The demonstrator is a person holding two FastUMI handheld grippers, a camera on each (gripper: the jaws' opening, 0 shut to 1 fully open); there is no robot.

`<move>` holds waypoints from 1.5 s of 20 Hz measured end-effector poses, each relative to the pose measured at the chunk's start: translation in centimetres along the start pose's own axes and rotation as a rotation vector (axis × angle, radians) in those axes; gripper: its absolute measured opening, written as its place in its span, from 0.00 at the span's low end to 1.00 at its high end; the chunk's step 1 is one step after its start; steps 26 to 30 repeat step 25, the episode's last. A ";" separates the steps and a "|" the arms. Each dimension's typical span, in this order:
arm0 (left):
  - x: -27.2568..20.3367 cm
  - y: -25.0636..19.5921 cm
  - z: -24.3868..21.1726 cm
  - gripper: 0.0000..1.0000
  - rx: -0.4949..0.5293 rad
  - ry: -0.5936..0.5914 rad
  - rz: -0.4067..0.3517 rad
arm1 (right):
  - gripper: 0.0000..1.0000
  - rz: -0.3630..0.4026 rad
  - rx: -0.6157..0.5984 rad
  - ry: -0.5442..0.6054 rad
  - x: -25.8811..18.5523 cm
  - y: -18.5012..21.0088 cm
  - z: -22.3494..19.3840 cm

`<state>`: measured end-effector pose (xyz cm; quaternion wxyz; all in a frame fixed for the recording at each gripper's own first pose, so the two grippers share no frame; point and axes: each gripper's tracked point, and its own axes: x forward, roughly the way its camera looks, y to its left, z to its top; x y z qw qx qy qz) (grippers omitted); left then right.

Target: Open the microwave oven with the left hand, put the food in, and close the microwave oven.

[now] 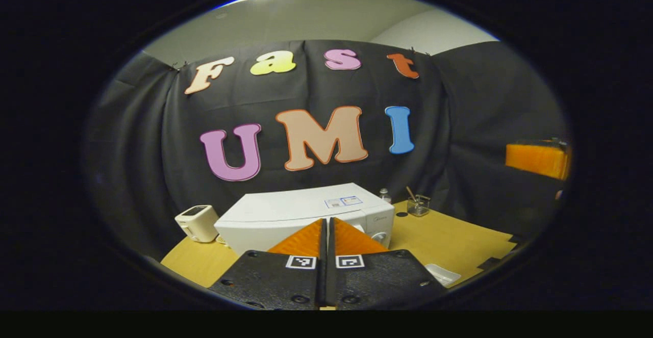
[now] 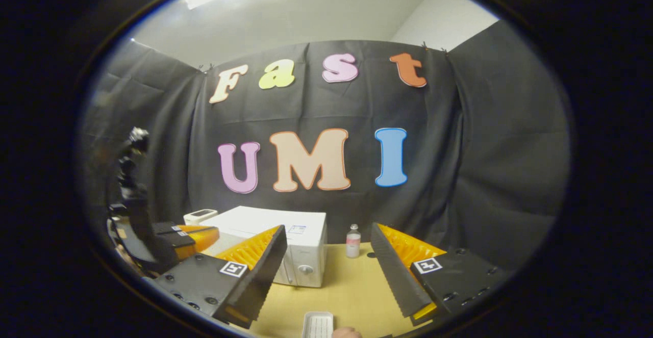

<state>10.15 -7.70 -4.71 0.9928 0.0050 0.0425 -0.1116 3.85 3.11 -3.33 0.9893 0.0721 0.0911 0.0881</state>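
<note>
Microwave oven [image 1: 301, 213], boxy smooth white, stands on tan table [image 1: 459, 241].

white microwave [image 1: 301, 210] — tan table [image 1: 449, 236] — cream toaster [image 1: 198, 222].

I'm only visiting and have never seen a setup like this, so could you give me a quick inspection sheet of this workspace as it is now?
Surface: tan table, mostly bare in front of the oven.
Job's things: white microwave oven, door shut; a white tray at the table's near edge, contents too unclear to tell.
Clutter: a small white appliance left of the oven; a small bottle to its right; a glass jar with sticks further right.
Grippers: left tool fingers pressed together, holding nothing, pointed at the oven; right tool wide open, empty, above the tray.
Cables: nothing seen.
Surroundings: black cloth wall behind; pale ceiling above.
</note>
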 end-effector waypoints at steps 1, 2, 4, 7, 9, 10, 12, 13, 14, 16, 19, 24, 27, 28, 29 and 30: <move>-0.8 0.4 0.6 0.01 -0.014 -0.005 0.013 | 0.96 0.007 0.001 -0.005 0.2 0.3 0.1; -1.6 0.7 1.1 0.00 -0.041 -0.014 0.024 | 0.96 0.014 0.005 -0.007 0.3 0.6 0.2; -2.6 0.8 2.2 0.00 -0.069 -0.030 0.028 | 0.96 0.030 0.011 -0.011 0.6 1.3 0.2; -4.2 2.2 2.8 0.00 -0.083 -0.026 0.054 | 0.96 0.057 0.004 -0.020 1.0 2.4 0.4; -5.2 2.6 3.9 0.00 -0.108 -0.044 0.065 | 0.96 0.071 0.000 -0.024 1.0 3.0 0.4; -5.7 2.8 4.2 0.00 -0.119 -0.050 0.077 | 0.96 0.080 0.000 -0.024 1.1 3.4 0.4; -6.2 2.9 4.8 0.19 -0.130 -0.067 0.080 | 0.96 0.094 0.002 -0.026 1.1 4.0 0.4; -6.1 2.9 4.9 0.39 -0.127 -0.067 0.074 | 0.96 0.099 0.000 -0.029 1.1 4.1 0.5; -6.3 3.0 4.4 0.58 -0.121 -0.060 0.078 | 0.96 0.103 -0.002 -0.031 1.1 4.3 0.6; -6.6 3.5 4.4 0.97 -0.138 -0.064 0.109 | 0.96 0.110 0.000 -0.029 1.3 4.7 0.6; -6.9 3.5 3.6 0.98 -0.162 -0.039 0.114 | 0.96 0.112 0.012 -0.036 1.3 4.9 0.8; -7.1 3.6 3.2 0.98 -0.185 -0.033 0.109 | 0.96 0.116 0.001 -0.028 1.4 5.1 0.3; -7.2 3.6 3.2 0.97 -0.182 -0.033 0.109 | 0.96 0.115 0.004 -0.028 1.4 5.2 0.3; -7.2 3.6 3.2 0.97 -0.182 -0.033 0.109 | 0.96 0.115 0.004 -0.028 1.4 5.2 0.3; -7.2 3.6 3.2 0.97 -0.182 -0.033 0.109 | 0.96 0.115 0.004 -0.028 1.4 5.2 0.3; -7.2 3.6 3.2 0.97 -0.182 -0.033 0.109 | 0.96 0.115 0.004 -0.028 1.4 5.2 0.3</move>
